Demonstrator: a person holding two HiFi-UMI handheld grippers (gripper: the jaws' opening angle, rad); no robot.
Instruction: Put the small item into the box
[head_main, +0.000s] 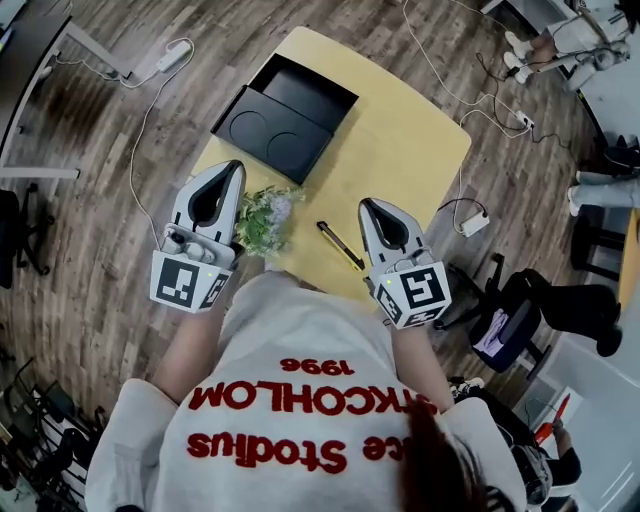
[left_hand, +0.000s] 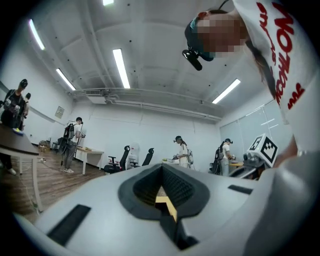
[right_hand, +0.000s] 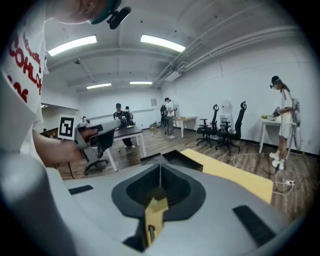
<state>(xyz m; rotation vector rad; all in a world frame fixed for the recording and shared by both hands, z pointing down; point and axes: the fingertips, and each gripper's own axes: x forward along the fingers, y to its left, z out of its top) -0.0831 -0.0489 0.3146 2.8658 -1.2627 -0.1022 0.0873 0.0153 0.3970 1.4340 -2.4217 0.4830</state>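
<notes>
An open black box (head_main: 285, 115) lies at the far left of the yellow table (head_main: 410, 140), its lid beside it. A yellow and black utility knife (head_main: 341, 245) lies near the table's front edge, and a small bunch of green and lilac flowers (head_main: 265, 218) sits to its left. My left gripper (head_main: 236, 166) hovers just left of the flowers, shut and holding nothing. My right gripper (head_main: 366, 204) hangs just right of the knife, also shut and empty. In the right gripper view the knife (right_hand: 152, 220) shows below the closed jaws, with the box (right_hand: 172, 157) beyond.
Cables and power strips (head_main: 474, 224) trail over the wooden floor around the table. A black office chair (head_main: 520, 310) stands at the right. Other people, desks and chairs (right_hand: 222, 127) fill the room beyond.
</notes>
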